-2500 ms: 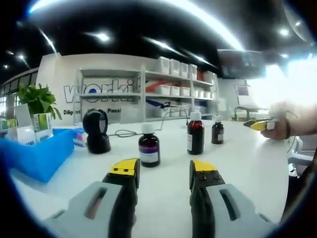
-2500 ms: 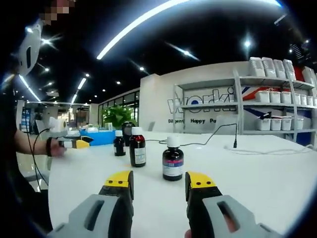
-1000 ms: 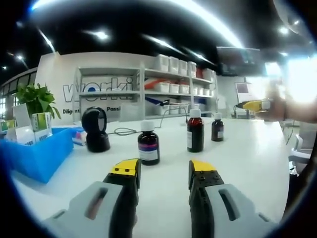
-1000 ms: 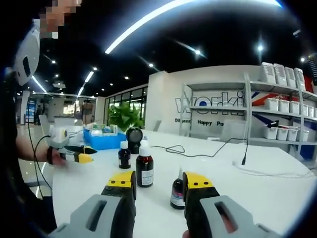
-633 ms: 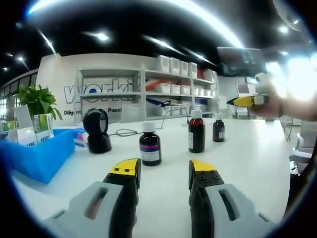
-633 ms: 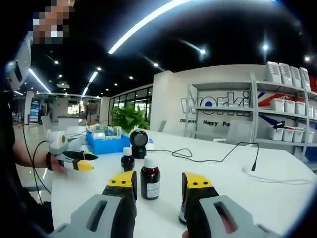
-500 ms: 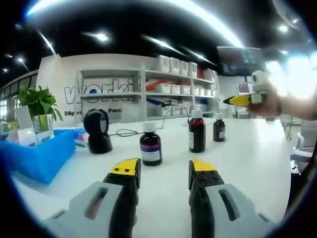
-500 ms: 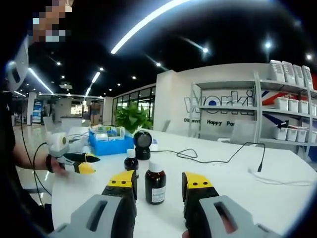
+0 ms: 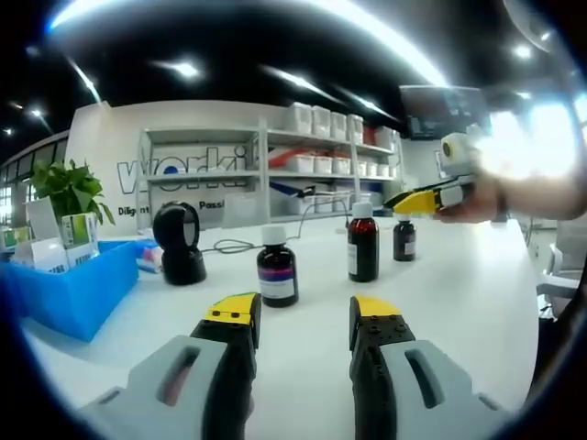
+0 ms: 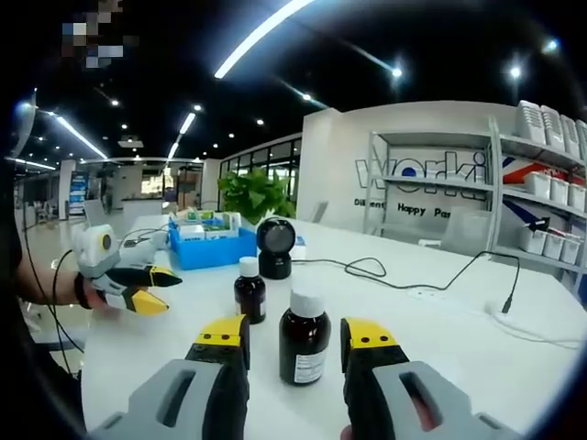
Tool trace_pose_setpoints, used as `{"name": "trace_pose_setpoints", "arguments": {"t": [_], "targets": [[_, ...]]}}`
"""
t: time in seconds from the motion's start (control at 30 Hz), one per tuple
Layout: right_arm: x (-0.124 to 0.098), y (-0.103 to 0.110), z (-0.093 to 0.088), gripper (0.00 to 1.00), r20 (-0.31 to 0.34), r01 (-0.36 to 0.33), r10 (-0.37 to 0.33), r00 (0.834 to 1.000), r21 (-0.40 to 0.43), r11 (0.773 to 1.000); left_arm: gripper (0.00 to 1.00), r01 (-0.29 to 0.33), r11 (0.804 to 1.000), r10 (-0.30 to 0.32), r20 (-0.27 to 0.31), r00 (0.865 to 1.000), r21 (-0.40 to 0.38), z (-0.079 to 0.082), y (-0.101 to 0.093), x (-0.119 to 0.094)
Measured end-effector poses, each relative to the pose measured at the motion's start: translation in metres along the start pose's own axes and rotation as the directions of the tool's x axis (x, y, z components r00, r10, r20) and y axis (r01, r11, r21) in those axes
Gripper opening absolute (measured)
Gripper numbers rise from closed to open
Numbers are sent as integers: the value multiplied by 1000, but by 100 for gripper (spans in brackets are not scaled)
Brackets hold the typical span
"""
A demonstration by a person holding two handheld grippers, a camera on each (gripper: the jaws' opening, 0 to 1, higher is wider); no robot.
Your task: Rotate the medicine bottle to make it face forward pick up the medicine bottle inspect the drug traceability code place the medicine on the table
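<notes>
While the left gripper [image 9: 298,316] rests low with fingers wide, the right gripper [image 10: 293,337] holds its wide fingers either side of a brown medicine bottle [image 10: 304,337] standing on the white desk [image 10: 440,348].

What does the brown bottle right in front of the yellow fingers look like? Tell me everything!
The brown bottle looks like dark glass with a white screw cap and a white label low on one side. It stands upright on the white table, just ahead of the open right hand-held gripper, in line with the gap between the yellow tips. Nothing grips it. A smaller brown bottle stands behind it.
</notes>
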State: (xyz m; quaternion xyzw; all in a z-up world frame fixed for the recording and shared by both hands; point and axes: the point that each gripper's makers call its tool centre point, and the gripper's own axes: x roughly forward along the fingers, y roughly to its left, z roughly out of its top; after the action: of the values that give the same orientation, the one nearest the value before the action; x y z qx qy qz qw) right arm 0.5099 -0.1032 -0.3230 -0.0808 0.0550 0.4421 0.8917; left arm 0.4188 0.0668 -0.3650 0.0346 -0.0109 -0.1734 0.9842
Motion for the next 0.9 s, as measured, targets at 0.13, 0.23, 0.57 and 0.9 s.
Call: {"name": "trace_pose_setpoints", "arguments": {"t": [0.13,0.23,0.57,0.9], "targets": [[11,0,-1,35,-6,2,-2,1000,24,1000,30,8,1000,-8,5,1000,-9,0,0,0],[19,3,-4,35,-17,-1,1,1000,8,1000,30,11,1000,-11,4,1000,-9,0,0,1],[33,-3,-12,35,-29,18,-17,999,29,999,30,1,1000,-1,9,1000,-16,0,3,0],[44,-12,-26,34,-38,29,-27,999,62,998,30,5,1000,-5,5,1000,-18,-1,2,0]]}}
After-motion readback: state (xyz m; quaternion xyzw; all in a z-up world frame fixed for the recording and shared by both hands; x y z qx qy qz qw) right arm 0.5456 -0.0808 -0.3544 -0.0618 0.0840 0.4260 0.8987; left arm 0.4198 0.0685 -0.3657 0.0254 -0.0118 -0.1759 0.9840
